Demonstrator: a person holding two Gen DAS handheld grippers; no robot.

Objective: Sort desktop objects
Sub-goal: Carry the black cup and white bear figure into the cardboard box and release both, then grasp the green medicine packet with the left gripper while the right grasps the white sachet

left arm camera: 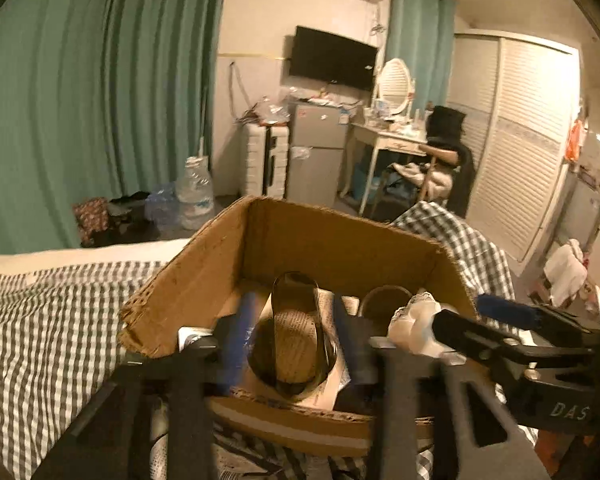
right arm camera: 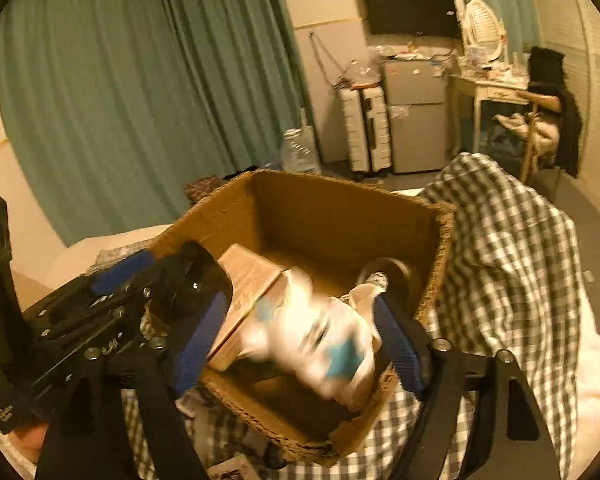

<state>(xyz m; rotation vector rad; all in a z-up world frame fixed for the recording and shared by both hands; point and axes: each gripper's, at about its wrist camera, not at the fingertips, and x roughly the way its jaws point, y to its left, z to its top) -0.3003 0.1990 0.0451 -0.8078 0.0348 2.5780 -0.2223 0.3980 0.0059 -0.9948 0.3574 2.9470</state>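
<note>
Hovering over the box on the bed, the right gripper spreads wide around a white-and-blue packet, blurred, so grip or release is unclear. The left gripper brackets a dark tape roll standing on edge inside the box, long axis pointing away; contact cannot be told. The box floor is mostly hidden.
</note>
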